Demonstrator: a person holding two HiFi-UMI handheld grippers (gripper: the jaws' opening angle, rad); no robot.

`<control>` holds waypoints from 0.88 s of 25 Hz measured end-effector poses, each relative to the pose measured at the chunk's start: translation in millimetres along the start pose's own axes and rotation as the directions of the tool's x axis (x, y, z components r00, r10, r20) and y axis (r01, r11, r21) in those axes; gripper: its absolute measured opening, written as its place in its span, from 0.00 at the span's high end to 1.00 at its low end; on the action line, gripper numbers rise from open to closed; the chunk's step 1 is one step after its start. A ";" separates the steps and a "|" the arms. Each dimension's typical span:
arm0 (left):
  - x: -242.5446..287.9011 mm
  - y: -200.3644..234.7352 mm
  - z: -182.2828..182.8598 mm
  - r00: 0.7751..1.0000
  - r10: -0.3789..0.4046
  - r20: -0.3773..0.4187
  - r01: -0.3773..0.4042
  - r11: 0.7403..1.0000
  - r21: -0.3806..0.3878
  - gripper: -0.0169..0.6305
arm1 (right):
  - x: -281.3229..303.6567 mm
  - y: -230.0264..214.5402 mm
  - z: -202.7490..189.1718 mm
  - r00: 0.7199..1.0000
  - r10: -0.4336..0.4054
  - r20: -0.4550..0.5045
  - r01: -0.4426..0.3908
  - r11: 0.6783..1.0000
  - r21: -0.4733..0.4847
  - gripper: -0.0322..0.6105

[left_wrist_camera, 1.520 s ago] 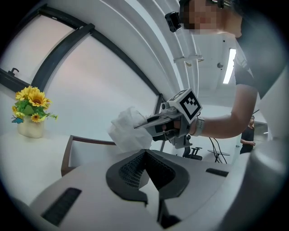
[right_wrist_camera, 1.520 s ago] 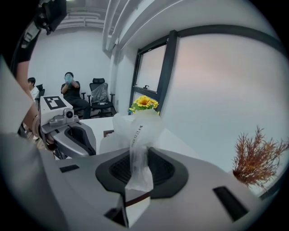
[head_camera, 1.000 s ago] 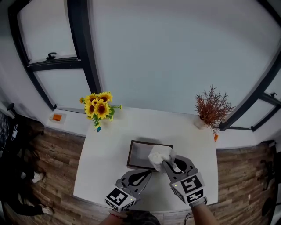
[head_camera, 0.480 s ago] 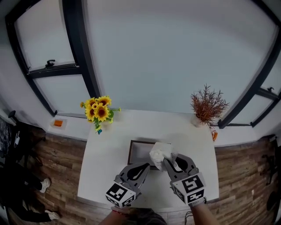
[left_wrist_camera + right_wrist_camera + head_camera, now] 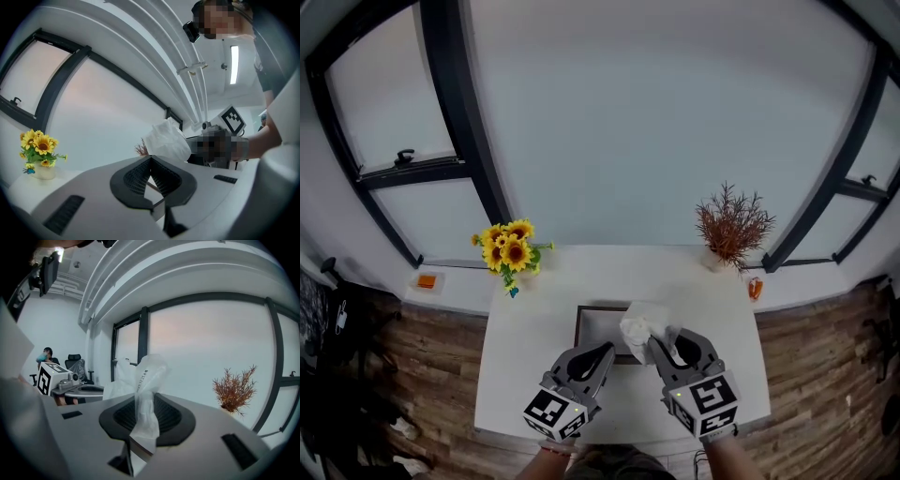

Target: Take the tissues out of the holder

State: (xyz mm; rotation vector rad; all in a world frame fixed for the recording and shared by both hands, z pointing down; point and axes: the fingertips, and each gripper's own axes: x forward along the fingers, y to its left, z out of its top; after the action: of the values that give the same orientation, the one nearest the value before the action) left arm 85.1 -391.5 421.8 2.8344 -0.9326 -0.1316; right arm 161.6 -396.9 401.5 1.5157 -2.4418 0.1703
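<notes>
Window-side white bench [image 5: 530, 323]: I read the right gripper [image 5: 656, 343] with jaws pinched on the tissue [image 5: 639, 326], its length running up between them over the holder [image 5: 596, 324] right end; left gripper [image 5: 607, 351], jaws together and empty, sits just left.

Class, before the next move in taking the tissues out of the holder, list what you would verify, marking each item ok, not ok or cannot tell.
1. Right gripper fingers clamped on the tissues: ok.
2. Tissues lifted fully clear of the holder: cannot tell.
3. Left gripper shut and empty: ok.
4. Left gripper steadying the holder: cannot tell.
5. Sunflowers and dried plant well away from both grippers: ok.
</notes>
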 end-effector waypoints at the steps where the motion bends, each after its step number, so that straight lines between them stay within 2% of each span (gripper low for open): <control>1: -0.4 -0.4 2.4 1.000 -0.002 0.005 0.001 1.000 0.004 0.96 | -1.9 0.6 2.1 1.000 -0.004 0.011 0.004 1.000 0.007 0.82; 10: 2.2 -12.0 23.1 0.999 -0.030 0.040 0.029 0.999 0.034 0.96 | -13.9 3.9 19.4 0.997 -0.032 0.072 0.031 0.999 0.017 0.82; 17: -1.4 -7.3 59.6 0.995 -0.002 0.096 -0.005 0.997 0.071 0.96 | -25.4 -0.4 43.4 0.987 -0.061 0.146 0.054 0.997 0.050 0.82; 22: -8.3 -5.7 74.4 0.991 0.024 0.135 -0.037 0.995 0.090 0.96 | -34.4 -0.3 42.5 0.981 -0.090 0.174 0.083 0.995 0.048 0.82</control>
State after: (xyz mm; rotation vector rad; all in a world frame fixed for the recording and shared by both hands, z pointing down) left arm 71.9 -390.9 347.9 2.9245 -1.0341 -0.2851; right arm 169.6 -377.3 351.1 1.7183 -2.5131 0.0720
